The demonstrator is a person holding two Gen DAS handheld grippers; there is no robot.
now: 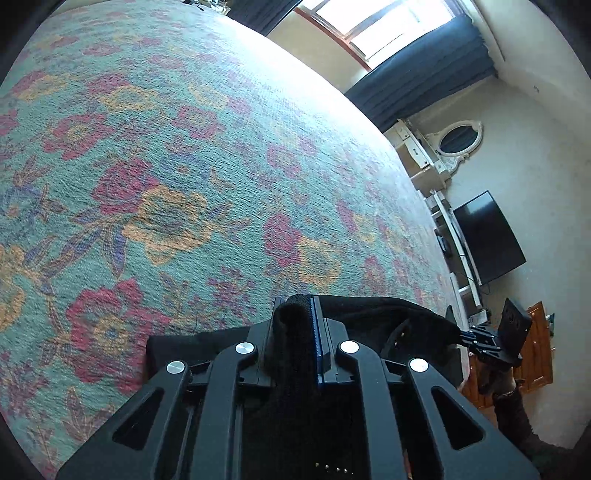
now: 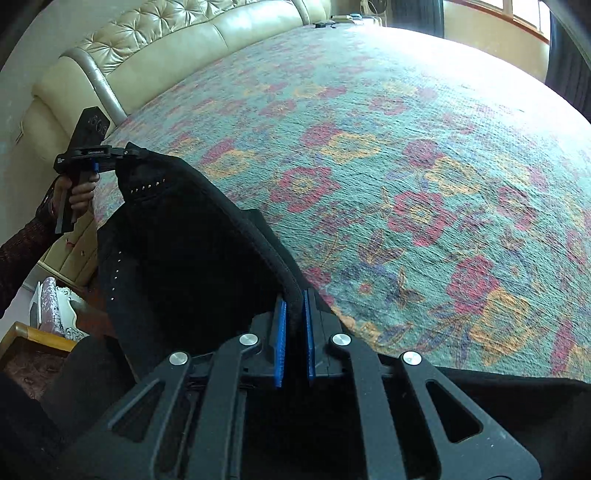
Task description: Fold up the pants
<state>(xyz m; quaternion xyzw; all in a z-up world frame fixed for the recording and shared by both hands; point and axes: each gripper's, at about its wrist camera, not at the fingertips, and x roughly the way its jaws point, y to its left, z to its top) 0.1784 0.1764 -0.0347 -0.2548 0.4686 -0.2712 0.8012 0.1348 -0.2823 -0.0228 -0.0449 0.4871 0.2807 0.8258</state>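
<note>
The left hand-held gripper [image 1: 295, 321] is closed on a bunched fold of the black pants [image 1: 388, 314], the cloth pinched between its fingers and rising in a dark roll just past the blue pad. From that grip the pants run off to the gripper's right, stretched toward the right hand-held gripper [image 1: 463, 336], which bites the far end of the same edge. A hand [image 1: 495, 384] in a dark sleeve holds that tool beyond the bed's edge.

In the right wrist view, the right hand-held gripper [image 2: 293, 325] is clamped on the thick hem of the pants [image 2: 184, 258], squeezed between its two blue pads [image 2: 280, 339]. The cloth hangs slack to the gripper's left and climbs to the left hand-held gripper [image 2: 127, 153], which grips the other corner; small studs dot the fabric near it. A hand [image 2: 79, 194] grips that tool's handle.

Ahead of both grippers lies the bed [image 2: 406, 166] with its floral cover. A cream tufted headboard [image 2: 166, 33] stands at its far end.
</note>
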